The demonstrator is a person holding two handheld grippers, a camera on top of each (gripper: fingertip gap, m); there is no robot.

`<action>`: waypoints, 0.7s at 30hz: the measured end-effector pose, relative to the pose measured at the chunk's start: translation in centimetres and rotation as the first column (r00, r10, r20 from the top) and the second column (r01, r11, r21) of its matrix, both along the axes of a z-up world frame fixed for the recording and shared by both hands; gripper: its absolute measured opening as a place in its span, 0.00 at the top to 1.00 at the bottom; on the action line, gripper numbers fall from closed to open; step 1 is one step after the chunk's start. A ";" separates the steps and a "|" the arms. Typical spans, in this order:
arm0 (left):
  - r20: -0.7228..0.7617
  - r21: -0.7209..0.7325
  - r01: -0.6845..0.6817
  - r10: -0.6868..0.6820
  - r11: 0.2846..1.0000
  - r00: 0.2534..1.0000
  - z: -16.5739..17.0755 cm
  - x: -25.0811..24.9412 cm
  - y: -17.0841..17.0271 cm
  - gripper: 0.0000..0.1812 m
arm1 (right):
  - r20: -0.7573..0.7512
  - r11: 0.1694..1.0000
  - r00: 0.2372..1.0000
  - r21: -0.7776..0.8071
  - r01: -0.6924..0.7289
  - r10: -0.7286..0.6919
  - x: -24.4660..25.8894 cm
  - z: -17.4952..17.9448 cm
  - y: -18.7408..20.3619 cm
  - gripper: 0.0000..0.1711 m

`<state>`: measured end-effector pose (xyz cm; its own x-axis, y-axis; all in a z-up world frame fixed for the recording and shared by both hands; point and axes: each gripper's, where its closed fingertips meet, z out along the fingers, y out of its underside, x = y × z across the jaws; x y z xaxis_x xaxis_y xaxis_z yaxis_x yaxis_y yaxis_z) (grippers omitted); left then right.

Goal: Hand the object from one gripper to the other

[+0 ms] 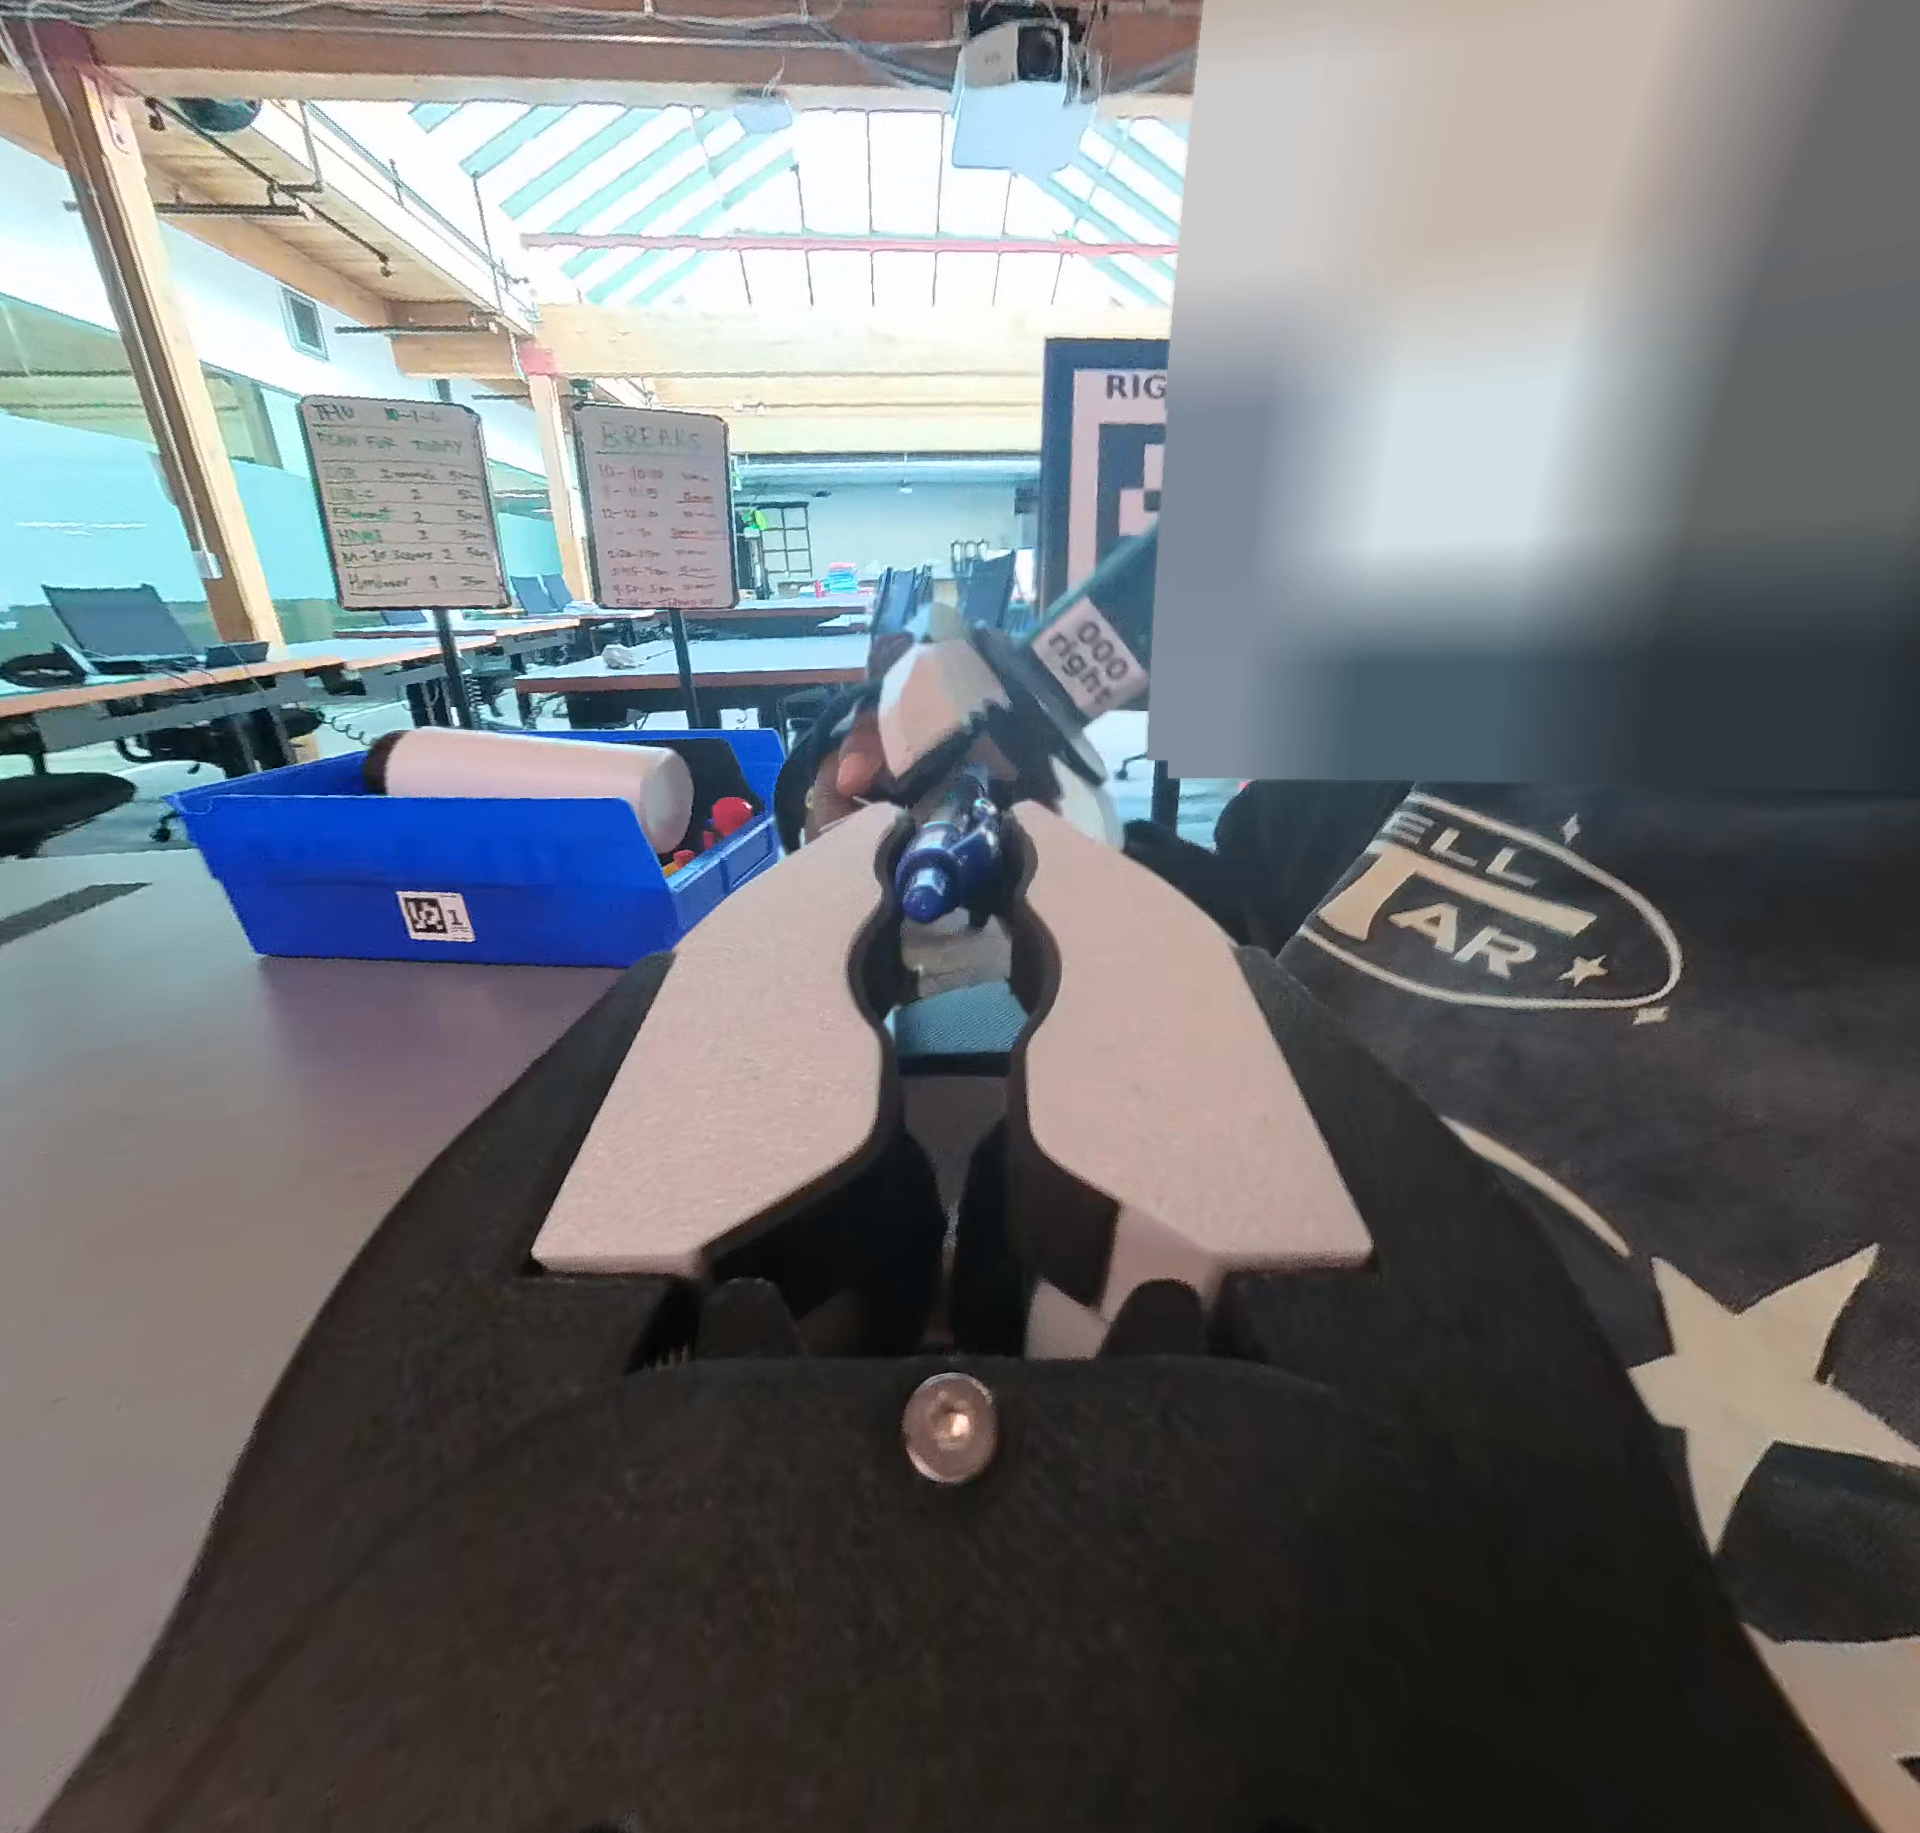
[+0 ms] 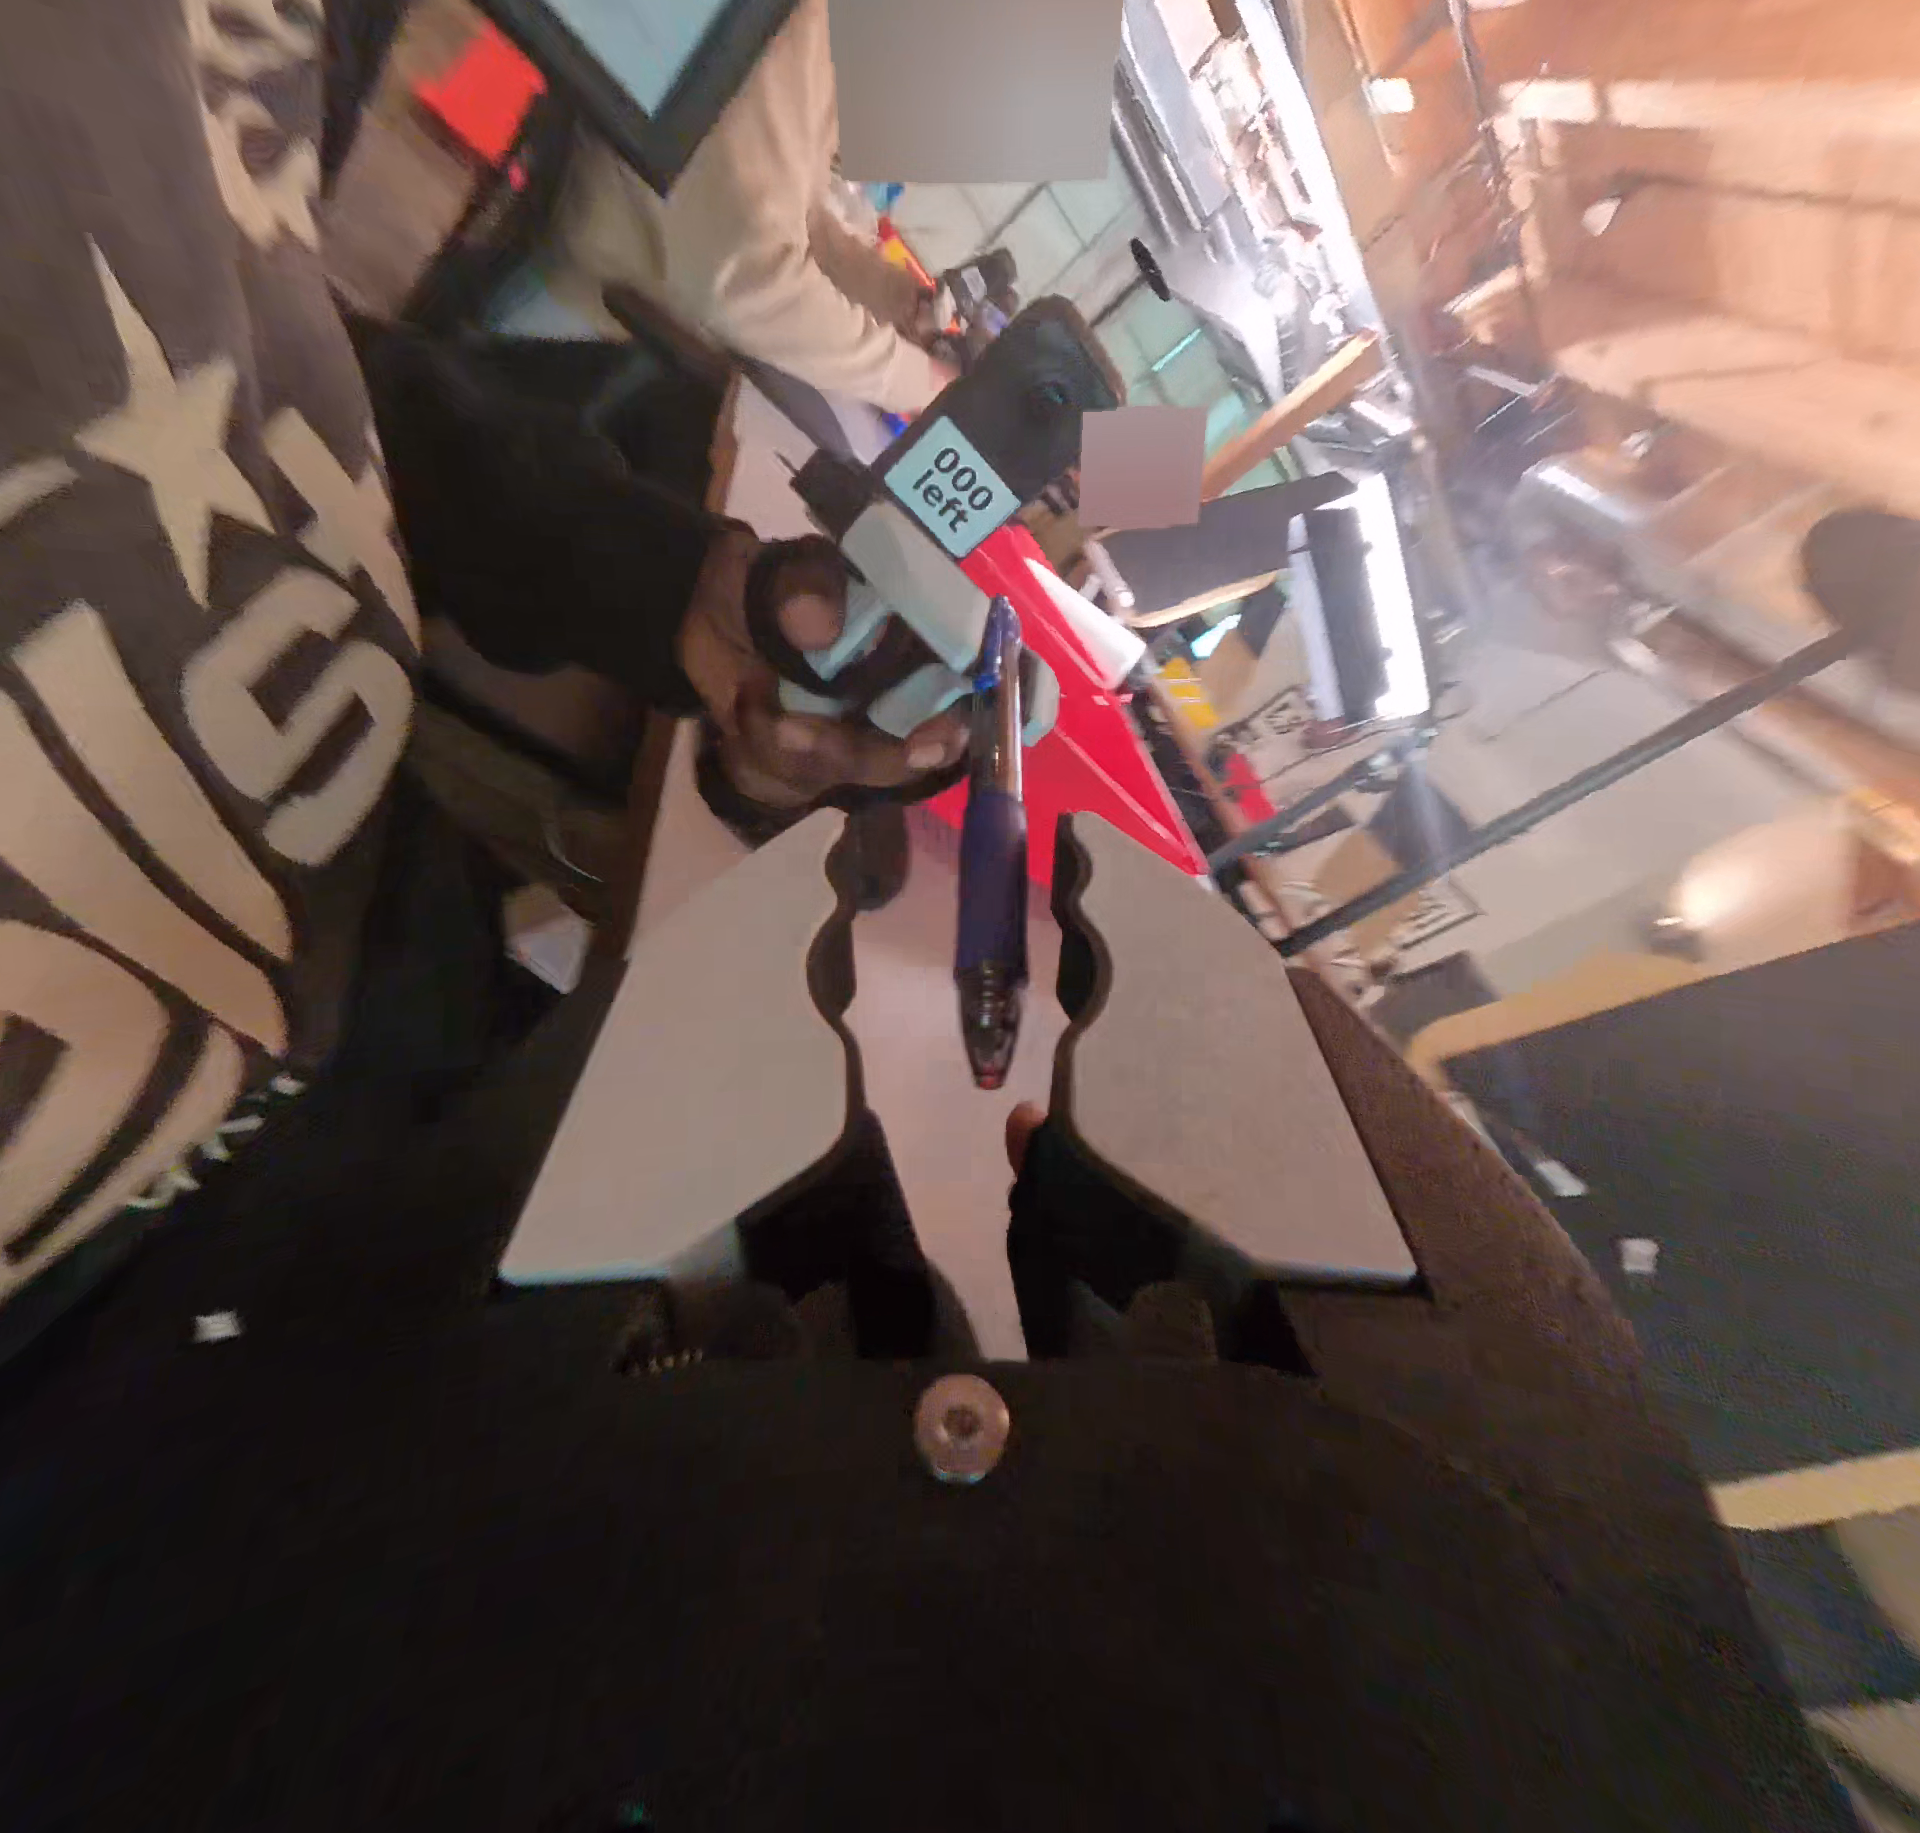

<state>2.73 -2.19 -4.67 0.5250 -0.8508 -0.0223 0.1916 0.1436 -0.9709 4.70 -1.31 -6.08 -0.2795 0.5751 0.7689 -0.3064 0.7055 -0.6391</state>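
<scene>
The left tool [image 1: 951, 848] is gripping a blue pen [image 2: 992, 848], its two grey fingers [image 1: 769, 1035] standing close together around the end of the pen near their tips. In the right wrist view the left tool [image 2: 977, 682] is showing farther off, and the pen is hanging from it and pointing toward the camera, with its blue grip and its clear tip lying in the gap between the fingers [image 2: 707, 1045] of the right tool [image 2: 956, 848]. The right tool is standing wide, and its fingers are not touching the pen on either side; the pen is lying nearer to the right finger than to the left one. A hand [image 2: 790, 703] in a black sleeve is holding the handle of the left tool. In the left wrist view the right tool [image 1: 966, 723] is appearing just beyond the pen, partly blurred, and how its jaws are standing is not clear there. Both tools are being held up above a grey tabletop [image 1: 208, 1108]. On this tabletop, to the left, a blue bin [image 1: 416, 869] is standing, with a white cylinder [image 1: 530, 770] lying across its top and some small red things [image 1: 727, 817] inside. A dark shirt with pale stars [image 1: 1662, 1160] is filling the right side of this view.
</scene>
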 end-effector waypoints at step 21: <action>-0.272 0.245 -0.138 0.205 0.960 0.940 -1.4 0.2 0.0 0.82 | 0.388 0.774 0.858 -0.633 -0.017 0.336 0.3 -0.4 0.1 0.93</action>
